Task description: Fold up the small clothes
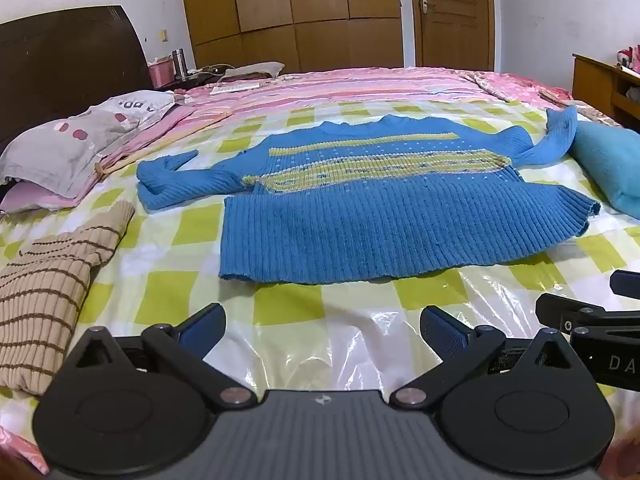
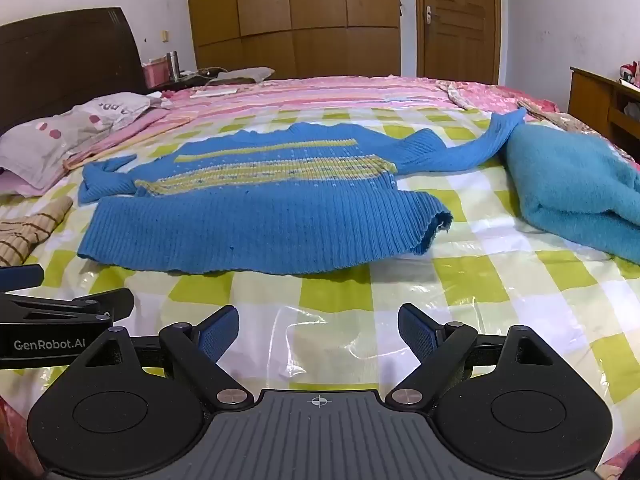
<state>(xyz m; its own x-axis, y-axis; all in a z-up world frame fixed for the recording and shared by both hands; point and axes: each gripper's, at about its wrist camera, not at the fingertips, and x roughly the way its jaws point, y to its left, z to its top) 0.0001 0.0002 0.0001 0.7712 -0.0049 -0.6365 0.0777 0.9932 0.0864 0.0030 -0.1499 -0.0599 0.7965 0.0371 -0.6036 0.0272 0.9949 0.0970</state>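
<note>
A small blue knit sweater (image 1: 380, 216) (image 2: 256, 216) with yellow chest stripes lies flat on the bed, hem toward me, both sleeves spread out. Its left sleeve (image 1: 176, 184) is bunched up; its right sleeve (image 2: 472, 148) stretches toward a teal garment. My left gripper (image 1: 322, 330) hovers open over the checked cover just short of the hem, nothing between its fingers. My right gripper (image 2: 318, 330) also stands open and empty in front of the hem, and its side (image 1: 592, 320) shows at the right edge of the left wrist view.
A folded beige striped top (image 1: 52, 292) lies at the left, a folded teal garment (image 2: 572, 188) at the right. A clear plastic sheet covers the green-checked bedcover (image 2: 480, 280). Pillows (image 1: 80, 140) and a dark headboard (image 1: 60, 60) sit at the far left; a wooden desk (image 2: 600, 96) stands at the right.
</note>
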